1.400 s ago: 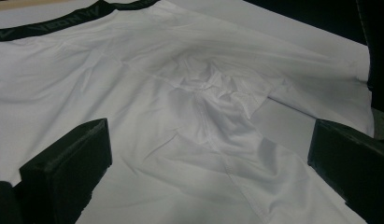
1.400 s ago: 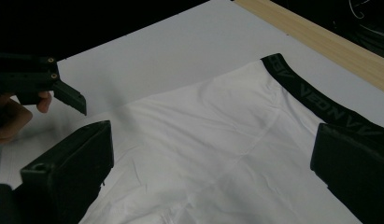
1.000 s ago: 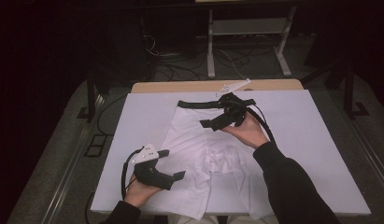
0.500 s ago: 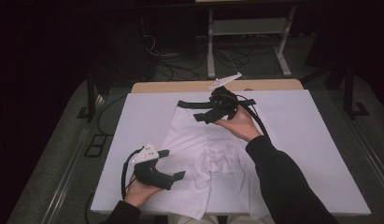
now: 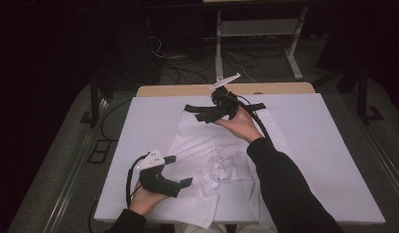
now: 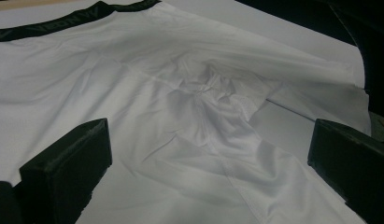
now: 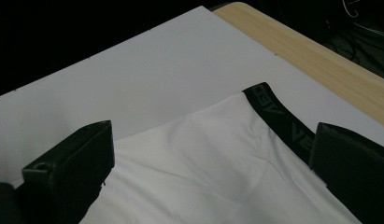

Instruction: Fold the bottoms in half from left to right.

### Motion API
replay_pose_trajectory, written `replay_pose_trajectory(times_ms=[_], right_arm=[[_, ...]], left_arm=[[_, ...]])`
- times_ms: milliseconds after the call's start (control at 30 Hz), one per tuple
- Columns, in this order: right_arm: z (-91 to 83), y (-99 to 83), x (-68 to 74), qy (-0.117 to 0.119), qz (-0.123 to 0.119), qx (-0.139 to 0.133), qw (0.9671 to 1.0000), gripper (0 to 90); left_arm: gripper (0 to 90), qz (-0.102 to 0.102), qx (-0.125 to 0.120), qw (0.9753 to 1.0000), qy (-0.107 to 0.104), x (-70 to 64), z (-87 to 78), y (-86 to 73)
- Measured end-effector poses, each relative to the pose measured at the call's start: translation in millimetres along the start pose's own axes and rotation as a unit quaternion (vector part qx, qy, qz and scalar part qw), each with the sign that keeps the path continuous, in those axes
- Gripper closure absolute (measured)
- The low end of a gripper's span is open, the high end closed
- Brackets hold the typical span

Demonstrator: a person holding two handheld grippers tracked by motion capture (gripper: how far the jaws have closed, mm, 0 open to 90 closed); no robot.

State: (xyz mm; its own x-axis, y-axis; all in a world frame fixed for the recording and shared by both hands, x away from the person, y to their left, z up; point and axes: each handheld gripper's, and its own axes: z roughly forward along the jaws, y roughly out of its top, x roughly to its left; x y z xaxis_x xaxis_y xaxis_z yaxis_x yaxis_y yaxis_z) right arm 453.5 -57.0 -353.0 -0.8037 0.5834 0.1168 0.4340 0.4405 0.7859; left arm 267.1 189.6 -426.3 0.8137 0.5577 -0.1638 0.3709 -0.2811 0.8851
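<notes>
A pair of white boxer briefs with a black waistband lies spread on the white table cover, waistband at the far side. My left gripper hovers open over the near left leg. In the left gripper view its jaws frame the creased crotch of the briefs, with the waistband far off. My right gripper is open at the waistband's far left corner. The right gripper view has the waistband and white cloth between wide jaws, nothing clamped.
A wooden table edge runs behind the white cover. A metal stand and cables are on the dark floor beyond. The cover's left part and right part are bare.
My right gripper has slid left along the waistband toward its far left corner. The left gripper has stayed in place, still open.
</notes>
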Motion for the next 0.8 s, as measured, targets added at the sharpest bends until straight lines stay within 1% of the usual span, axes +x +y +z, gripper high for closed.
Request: replay_pose_trajectory(times_ms=[100,133,200,233,267,333,400,467,567,600,733,800], right_arm=[[8.2,1.0,-2.2,-0.001,0.0,0.005,1.0,0.0],[13.9,1.7,-3.2,0.0,-0.002,0.006,1.0,0.0],[16.6,2.0,-3.3,0.0,-0.001,0.007,1.0,0.0],[22.2,2.9,-3.4,0.0,-0.003,0.006,1.0,0.0],[22.2,2.9,-3.4,0.0,-0.003,0.006,1.0,0.0],[30.3,5.3,-4.2,0.001,-0.002,0.008,1.0,0.0],[32.8,6.3,-4.6,-0.001,-0.002,0.008,1.0,0.0],[40.4,9.3,-5.2,-0.002,-0.001,0.007,1.0,0.0],[45.0,11.1,-5.0,-0.002,-0.002,0.005,1.0,0.0],[49.8,12.9,-5.3,-0.002,-0.001,0.003,1.0,0.0],[59.0,15.4,-6.2,-0.003,0.002,0.001,1.0,0.0],[63.6,16.2,-6.7,-0.005,0.002,0.004,1.0,0.0]], left_arm=[[0.0,-0.001,0.0,1.0,-0.001,0.2,0.1,0.0],[0.0,-0.001,0.0,1.0,-0.001,0.1,0.3,0.1],[0.0,-0.001,0.0,1.0,-0.002,-0.1,0.4,0.1],[0.0,0.0,0.001,1.0,-0.002,-0.2,0.5,0.1],[0.0,-0.001,0.0,1.0,-0.002,-0.4,0.7,0.1],[0.0,-0.001,-0.002,1.0,-0.003,-0.3,0.9,0.3],[0.0,-0.002,-0.002,1.0,-0.003,-0.3,0.8,0.3],[0.0,-0.002,-0.002,1.0,-0.003,-0.1,0.5,0.4],[0.0,-0.003,-0.003,1.0,-0.003,0.1,0.4,0.4],[0.0,-0.003,-0.003,1.0,-0.004,0.2,0.5,0.4],[0.0,-0.003,-0.004,1.0,-0.005,0.0,0.6,0.5],[0.0,-0.003,-0.004,1.0,-0.005,-0.1,0.6,0.6]])
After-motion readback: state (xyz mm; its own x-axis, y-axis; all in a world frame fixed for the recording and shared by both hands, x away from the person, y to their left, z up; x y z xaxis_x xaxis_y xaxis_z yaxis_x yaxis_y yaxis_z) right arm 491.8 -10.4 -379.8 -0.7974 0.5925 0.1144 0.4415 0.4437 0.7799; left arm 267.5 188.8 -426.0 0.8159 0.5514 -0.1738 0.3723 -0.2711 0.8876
